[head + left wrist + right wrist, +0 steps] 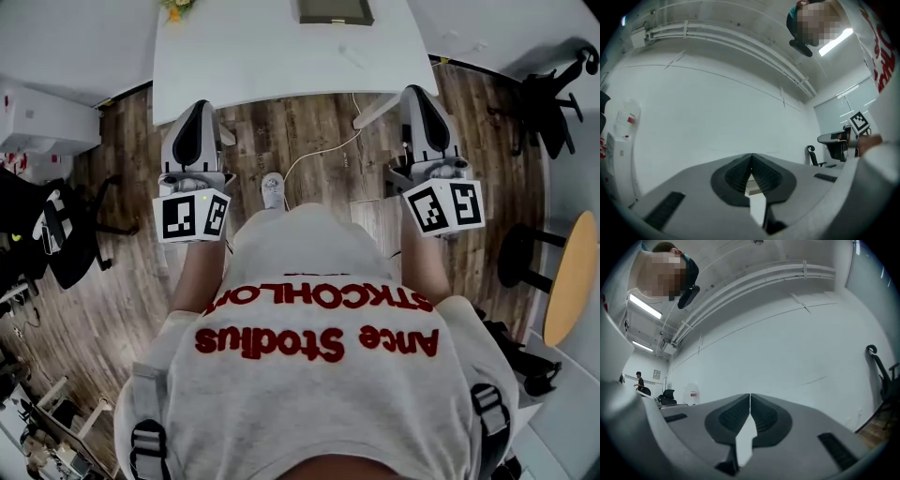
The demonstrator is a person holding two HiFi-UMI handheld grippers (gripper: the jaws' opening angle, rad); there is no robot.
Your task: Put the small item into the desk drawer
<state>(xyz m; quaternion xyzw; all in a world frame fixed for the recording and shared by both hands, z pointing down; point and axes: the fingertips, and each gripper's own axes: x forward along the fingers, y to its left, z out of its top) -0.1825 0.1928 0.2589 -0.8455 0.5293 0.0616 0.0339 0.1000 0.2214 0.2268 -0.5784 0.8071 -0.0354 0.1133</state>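
Note:
I stand on the wood floor in front of a white desk point(253, 56), holding both grippers level and pointing at it. My left gripper point(199, 108) hangs just short of the desk's near edge, and its dark ribbed pads point(733, 176) meet at the tip point(751, 157). My right gripper point(417, 94) is beside the desk's right corner, its jaws point(750, 397) closed tip to tip with nothing between them. A small pale item point(352, 55) lies on the desk top. No drawer shows in any view. Both gripper views face a bare white wall.
A dark framed object point(336, 9) and flowers point(176, 7) stand at the desk's far side. A cable point(319, 155) runs over the floor under the desk. Black office chairs stand at left point(66, 234) and far right point(548, 108); a round wooden table point(572, 277) and black stool point(525, 258) are at right.

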